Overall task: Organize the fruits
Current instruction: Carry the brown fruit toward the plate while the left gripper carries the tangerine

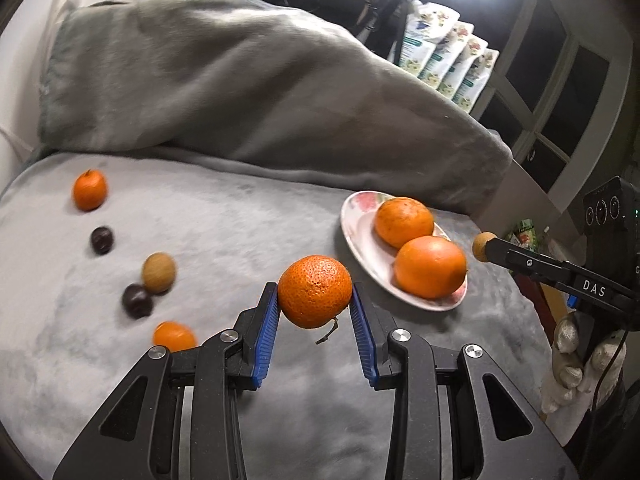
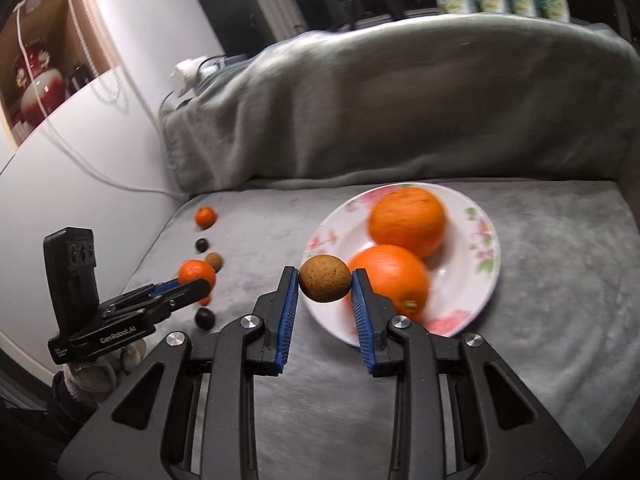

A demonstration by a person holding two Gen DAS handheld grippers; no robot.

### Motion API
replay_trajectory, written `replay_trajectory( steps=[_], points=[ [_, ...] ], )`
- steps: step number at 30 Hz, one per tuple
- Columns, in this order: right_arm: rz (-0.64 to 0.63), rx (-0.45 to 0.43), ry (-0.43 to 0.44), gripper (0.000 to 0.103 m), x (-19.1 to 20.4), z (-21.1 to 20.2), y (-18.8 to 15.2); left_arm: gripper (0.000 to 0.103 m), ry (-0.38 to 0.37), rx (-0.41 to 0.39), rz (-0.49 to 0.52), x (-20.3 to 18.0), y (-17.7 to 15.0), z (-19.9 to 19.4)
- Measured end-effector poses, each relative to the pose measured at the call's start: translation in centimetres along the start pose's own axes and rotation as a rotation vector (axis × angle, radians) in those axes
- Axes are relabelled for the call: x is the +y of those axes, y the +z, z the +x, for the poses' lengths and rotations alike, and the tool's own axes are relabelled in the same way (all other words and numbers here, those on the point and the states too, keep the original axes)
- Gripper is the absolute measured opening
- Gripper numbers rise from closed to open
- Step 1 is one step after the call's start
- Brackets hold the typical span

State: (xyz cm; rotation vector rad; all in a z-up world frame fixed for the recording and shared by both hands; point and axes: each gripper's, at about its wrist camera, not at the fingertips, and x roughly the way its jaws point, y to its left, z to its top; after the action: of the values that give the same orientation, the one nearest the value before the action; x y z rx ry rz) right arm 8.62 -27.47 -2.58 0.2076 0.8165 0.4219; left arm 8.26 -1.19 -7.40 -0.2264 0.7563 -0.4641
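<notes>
While both hands carry fruit above the grey plush sofa seat [image 1: 280,216], the step in hand looks like delivery to the white floral china plate [image 2: 486,236]. The left tongs [image 1: 315,300] are clamped on a pebbly-skinned orange mandarin [image 1: 315,291], held clear of the cushion with its stem dangling. The right tongs [image 2: 325,286] pinch a small round tan-brown fruit [image 2: 324,284] at the plate's near rim, about 8 o'clock of it.

To do this well, I judge each fruit should be lowered until it rests before the grip is let go, since round fruit rolls on a shallow dish. Two large smooth oranges [image 2: 406,222] already fill the plate's middle, so free room lies along the rim at 9 and 3 o'clock; the two tools may crowd each other there.

Farther off on the seat, at 9 to 10 o'clock in the left view, wait two small orange mandarins [image 1: 89,190], two dark purple round fruits [image 1: 101,240] and another tan-brown fruit [image 1: 159,273]. Behind rises the blanket-draped grey backrest [image 2: 400,100].
</notes>
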Motion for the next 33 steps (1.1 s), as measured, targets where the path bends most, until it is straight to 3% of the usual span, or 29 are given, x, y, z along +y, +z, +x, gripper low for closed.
replay_trajectory(
  steps=[11, 21, 33],
  points=[
    [0.049, -0.022, -0.086, 0.029, -4.4, -1.8, -0.3, 0.034, -0.036, 0.016, 0.075, -2.9, 1.4, 2.5],
    [0.078, -0.008, -0.128, 0.029, -6.8, -0.3, 0.1, 0.034, -0.033, 0.035, 0.145, -4.8, 2.8, 4.3],
    [0.085, 0.012, -0.151, 0.029, -7.7, 1.5, 0.2, 0.034, -0.045, 0.072, 0.137, -5.2, 3.3, 6.4]
  ],
)
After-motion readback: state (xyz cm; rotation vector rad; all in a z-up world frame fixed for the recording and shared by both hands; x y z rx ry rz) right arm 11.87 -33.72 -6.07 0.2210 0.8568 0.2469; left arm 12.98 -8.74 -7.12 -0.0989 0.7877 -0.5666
